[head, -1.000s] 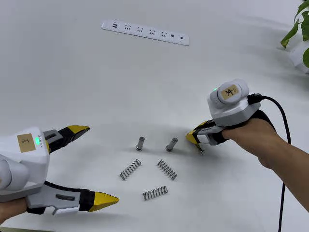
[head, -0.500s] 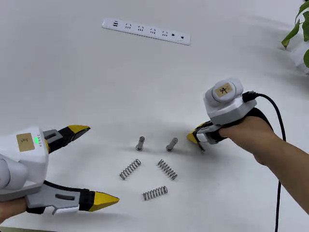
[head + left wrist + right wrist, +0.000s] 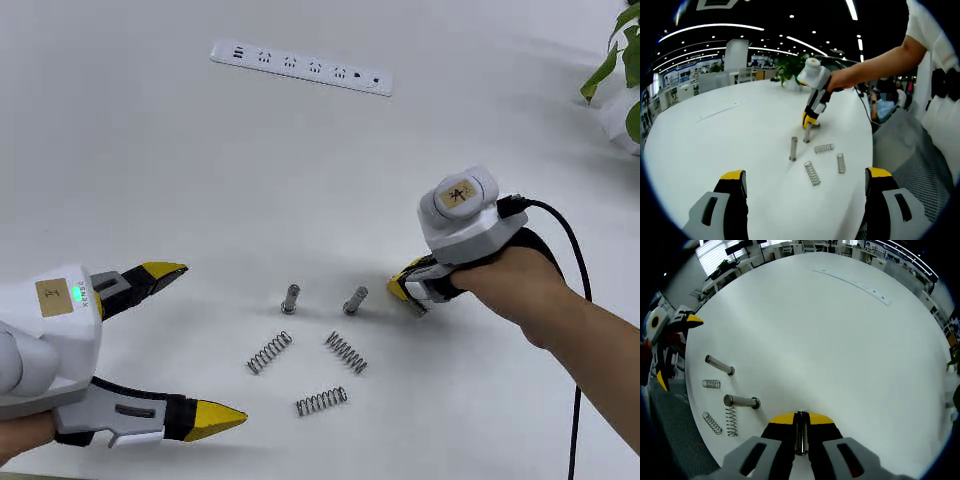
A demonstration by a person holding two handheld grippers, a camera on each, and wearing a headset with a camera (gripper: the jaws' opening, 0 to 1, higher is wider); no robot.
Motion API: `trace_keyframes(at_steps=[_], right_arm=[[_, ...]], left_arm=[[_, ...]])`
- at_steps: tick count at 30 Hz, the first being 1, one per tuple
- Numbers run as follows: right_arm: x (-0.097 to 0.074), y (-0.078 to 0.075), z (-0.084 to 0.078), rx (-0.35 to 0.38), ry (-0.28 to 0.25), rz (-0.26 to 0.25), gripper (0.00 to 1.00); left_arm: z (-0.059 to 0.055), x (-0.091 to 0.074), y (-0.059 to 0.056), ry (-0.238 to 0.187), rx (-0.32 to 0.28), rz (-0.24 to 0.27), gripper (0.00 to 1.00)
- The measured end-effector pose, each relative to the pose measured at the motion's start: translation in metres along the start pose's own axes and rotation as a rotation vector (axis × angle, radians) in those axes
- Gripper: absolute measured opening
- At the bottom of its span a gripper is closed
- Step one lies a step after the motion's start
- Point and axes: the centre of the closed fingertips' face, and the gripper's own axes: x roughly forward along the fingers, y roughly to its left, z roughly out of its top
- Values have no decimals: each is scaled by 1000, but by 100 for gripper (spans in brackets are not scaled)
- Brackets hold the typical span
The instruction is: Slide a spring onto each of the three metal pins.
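Observation:
Two metal pins (image 3: 290, 298) (image 3: 355, 299) stand on the white table, one upright and one leaning. Three springs (image 3: 269, 351) (image 3: 345, 351) (image 3: 321, 400) lie just in front of them. My right gripper (image 3: 408, 290) is shut on a third pin (image 3: 800, 435), low over the table to the right of the standing pins (image 3: 741, 401) (image 3: 720, 365). At the lower left my left gripper (image 3: 195, 342) is open and holds nothing. In its own view the left gripper (image 3: 806, 174) faces the pins (image 3: 793, 149) (image 3: 807, 134), the springs (image 3: 824, 148) and the right gripper (image 3: 810, 117).
A white power strip (image 3: 300, 66) lies at the far side of the table. Green plant leaves (image 3: 625, 55) show at the top right. The right gripper's black cable (image 3: 580, 300) trails along the person's arm. Bare white table surrounds the parts.
My right gripper has shifted slightly left and tilted with the pin in it. The left gripper, standing pins and springs have stayed put.

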Motion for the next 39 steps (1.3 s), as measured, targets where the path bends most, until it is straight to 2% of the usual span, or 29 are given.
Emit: trace_keyframes(at_steps=[13,16,20,23,28,32,39], right_arm=[[-16,4,1,1,-57,5,9],[-16,0,3,1,-70,4,9],[-27,9,2,5,-94,-1,9],[-27,5,3,18,-116,-1,9],[-38,13,-1,27,-141,-9,9],[-38,7,-2,34,-162,-16,9],[-46,7,-6,45,-197,-27,9]], left_arm=[[0,0,-2,-2,9,-7,100],[1,-1,-2,-1,13,-8,100],[2,-1,-5,1,17,-12,100],[2,-1,-6,3,18,-16,100],[2,-2,-7,4,23,-23,100],[2,-2,-7,3,28,-27,100],[4,-1,-10,3,34,-34,100]])
